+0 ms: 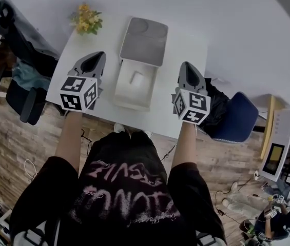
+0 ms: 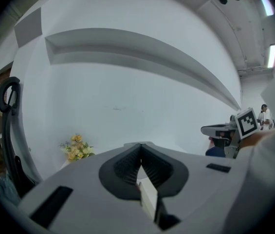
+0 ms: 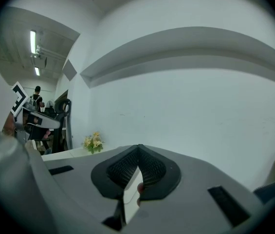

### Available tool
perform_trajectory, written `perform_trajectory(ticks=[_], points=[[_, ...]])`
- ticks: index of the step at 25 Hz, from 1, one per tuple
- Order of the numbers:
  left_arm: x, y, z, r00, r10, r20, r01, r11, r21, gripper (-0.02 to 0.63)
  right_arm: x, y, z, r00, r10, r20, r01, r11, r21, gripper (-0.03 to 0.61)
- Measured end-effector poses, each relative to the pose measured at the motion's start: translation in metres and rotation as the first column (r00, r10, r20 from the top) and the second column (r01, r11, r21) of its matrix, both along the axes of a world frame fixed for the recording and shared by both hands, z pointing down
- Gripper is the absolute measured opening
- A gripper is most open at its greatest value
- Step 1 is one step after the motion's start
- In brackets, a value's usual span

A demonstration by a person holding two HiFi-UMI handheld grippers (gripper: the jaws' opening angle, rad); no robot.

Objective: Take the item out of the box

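Left gripper (image 1: 94,60): jaws closed tip to tip, nothing between them. Right gripper (image 1: 188,70): jaws also together, empty. Each hovers over the white table (image 1: 186,40), one on either side of the box (image 1: 129,102), near it but apart from it. Both point almost level towards the far wall, so neither gripper view shows the box.

Judgement: the flanking position reads as a ready stance before the reach. Neither tool is committed to the box yet.

Box: open. Lid (image 1: 145,40) is folded back flat on the far side, grey inner face up. That leaves the tray clear from above.

Contents: one small white item (image 1: 136,79) lies in the middle of the tray, not yet taken out. Its shape is too small to make out. Nothing else visible inside.

Also on the table: a bunch of yellow flowers (image 1: 85,19) at the far left corner, well apart from the box.

Judgement: jaws must open before any grasp. Task at its start.
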State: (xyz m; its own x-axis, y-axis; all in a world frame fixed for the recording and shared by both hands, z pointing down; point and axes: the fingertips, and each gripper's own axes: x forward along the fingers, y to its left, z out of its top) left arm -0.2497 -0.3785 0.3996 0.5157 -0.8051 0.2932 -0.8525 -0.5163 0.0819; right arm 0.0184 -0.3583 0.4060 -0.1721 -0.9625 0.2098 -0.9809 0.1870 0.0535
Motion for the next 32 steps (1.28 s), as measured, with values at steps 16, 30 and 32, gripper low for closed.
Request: perform_trajectory(ticks=[16,30,32], points=[[0.041,-0.001,0.014,0.999,0.009,0.035,-0.007,0.999,-0.047,0.002,0.017,-0.014,0.016,0.997,-0.062,0.052,0.062,0.998,-0.004,0.009],[0.081,0.005,0.049,0.997,0.002,0.077,0.009,0.99,-0.138,0.002,0.041,-0.026,0.048,0.988,-0.107,0.108,0.112,0.993,-0.041,0.009],[0.089,0.008,0.057,0.996,0.013,0.087,0.001,0.986,-0.164,0.002,0.042,-0.025,0.051,0.987,-0.112,0.114,0.118,0.992,-0.044,0.009]])
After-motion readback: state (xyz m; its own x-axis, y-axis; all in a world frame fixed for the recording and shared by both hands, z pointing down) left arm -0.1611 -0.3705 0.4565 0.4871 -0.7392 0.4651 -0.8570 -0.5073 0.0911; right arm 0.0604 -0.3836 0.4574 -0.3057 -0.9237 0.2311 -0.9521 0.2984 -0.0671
